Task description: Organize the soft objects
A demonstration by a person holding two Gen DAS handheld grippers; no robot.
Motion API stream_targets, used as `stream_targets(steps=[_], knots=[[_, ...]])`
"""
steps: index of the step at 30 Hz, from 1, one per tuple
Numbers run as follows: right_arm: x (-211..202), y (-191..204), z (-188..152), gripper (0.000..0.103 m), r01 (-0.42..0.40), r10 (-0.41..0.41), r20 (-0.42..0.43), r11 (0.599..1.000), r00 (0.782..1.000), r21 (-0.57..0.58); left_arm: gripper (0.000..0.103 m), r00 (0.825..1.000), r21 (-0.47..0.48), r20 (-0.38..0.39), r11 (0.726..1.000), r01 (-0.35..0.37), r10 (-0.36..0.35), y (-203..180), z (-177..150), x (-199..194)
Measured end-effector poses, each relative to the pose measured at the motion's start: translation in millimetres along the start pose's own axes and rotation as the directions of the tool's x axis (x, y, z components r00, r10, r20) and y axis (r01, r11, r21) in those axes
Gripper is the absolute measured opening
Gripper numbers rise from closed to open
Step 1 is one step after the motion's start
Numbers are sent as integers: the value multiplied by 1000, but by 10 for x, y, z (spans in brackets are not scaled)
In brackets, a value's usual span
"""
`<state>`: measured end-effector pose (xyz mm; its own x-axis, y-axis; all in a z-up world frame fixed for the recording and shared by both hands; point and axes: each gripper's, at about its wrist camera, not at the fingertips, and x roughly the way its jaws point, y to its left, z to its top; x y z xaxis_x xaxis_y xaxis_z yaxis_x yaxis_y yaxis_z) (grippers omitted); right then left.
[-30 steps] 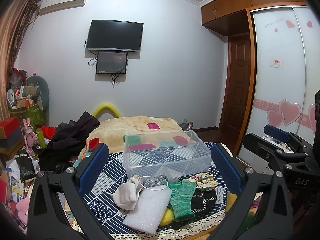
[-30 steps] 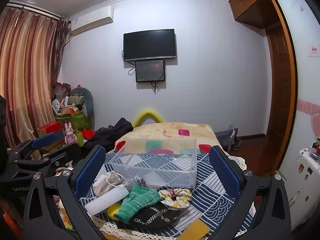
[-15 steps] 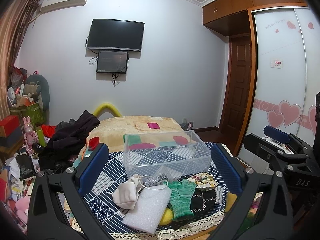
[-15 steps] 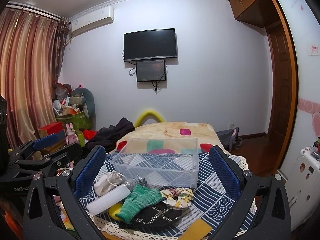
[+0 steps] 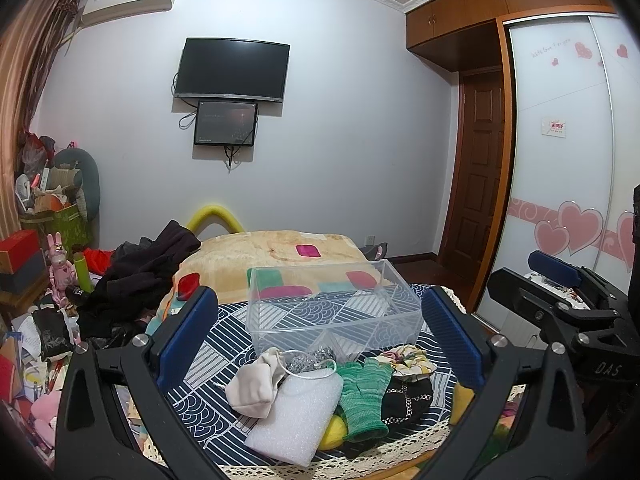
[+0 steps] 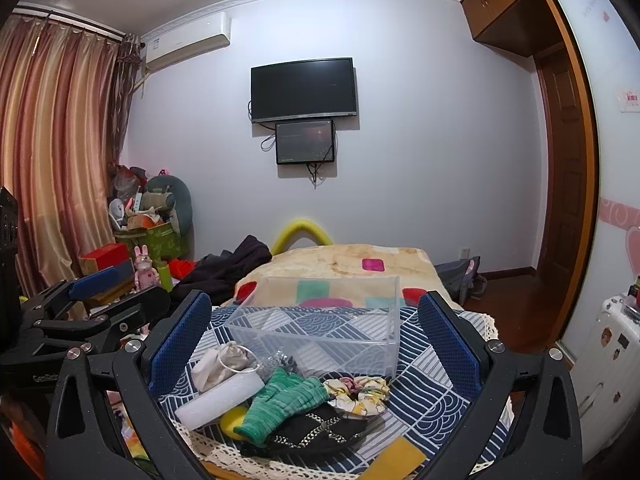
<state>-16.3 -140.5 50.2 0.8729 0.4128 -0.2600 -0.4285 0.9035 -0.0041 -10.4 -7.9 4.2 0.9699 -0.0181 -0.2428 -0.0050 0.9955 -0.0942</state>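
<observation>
A pile of soft things lies on the patterned cloth near me: a beige pouch [image 5: 256, 384], a white foam block [image 5: 296, 424], a green glove [image 5: 366, 394], a floral scrunchie [image 5: 406, 360], a black chain-trimmed piece [image 5: 404, 402], a yellow sponge [image 6: 400, 458]. A clear plastic box [image 5: 332, 308] stands empty behind them. My left gripper [image 5: 316, 340] is open and empty, held above the pile. My right gripper [image 6: 316, 340] is open and empty too, above the pile. The glove [image 6: 286, 402], pouch [image 6: 224, 364], scrunchie [image 6: 360, 394] and box [image 6: 320, 332] also show in the right wrist view.
A bed with a tan blanket [image 5: 272, 252] lies beyond the box, dark clothes [image 5: 140, 276] heaped on its left. Clutter and boxes [image 5: 44, 248] crowd the left floor. A wardrobe with hearts [image 5: 568, 208] and a door [image 5: 476, 184] stand right. A white suitcase [image 6: 612, 364] stands at far right.
Both grippers have dipped or shifted very slightly; the view rose a little. Nothing was picked up or moved on the cloth.
</observation>
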Motion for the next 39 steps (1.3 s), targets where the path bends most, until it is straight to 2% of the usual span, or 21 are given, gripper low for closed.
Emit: stream_targets(steps=[21, 24, 27, 33, 36, 39], knots=[[7, -7, 15, 103, -7, 7, 4, 1000, 1000, 5, 103, 1000, 4, 21, 1000, -10, 9, 24, -15, -23], [30, -27, -8, 103, 31, -31, 14, 1000, 999, -5, 103, 1000, 6, 16, 1000, -3, 3, 43, -25, 0], [114, -114, -88, 103, 53, -52, -24, 999, 998, 12, 103, 1000, -4, -3, 1000, -10, 10, 129, -46, 88], [257, -322, -353, 103, 102, -95, -142, 994, 985, 38, 102, 993, -44, -80, 995, -88, 84, 439, -197, 357], [330, -429, -527, 103, 130, -118, -218, 990, 969, 45, 93, 987, -74, -135, 993, -93, 82, 584, -311, 512], [353, -512, -666, 103, 141, -121, -280, 989, 952, 52, 89, 975, -98, -209, 990, -98, 76, 701, -451, 715]])
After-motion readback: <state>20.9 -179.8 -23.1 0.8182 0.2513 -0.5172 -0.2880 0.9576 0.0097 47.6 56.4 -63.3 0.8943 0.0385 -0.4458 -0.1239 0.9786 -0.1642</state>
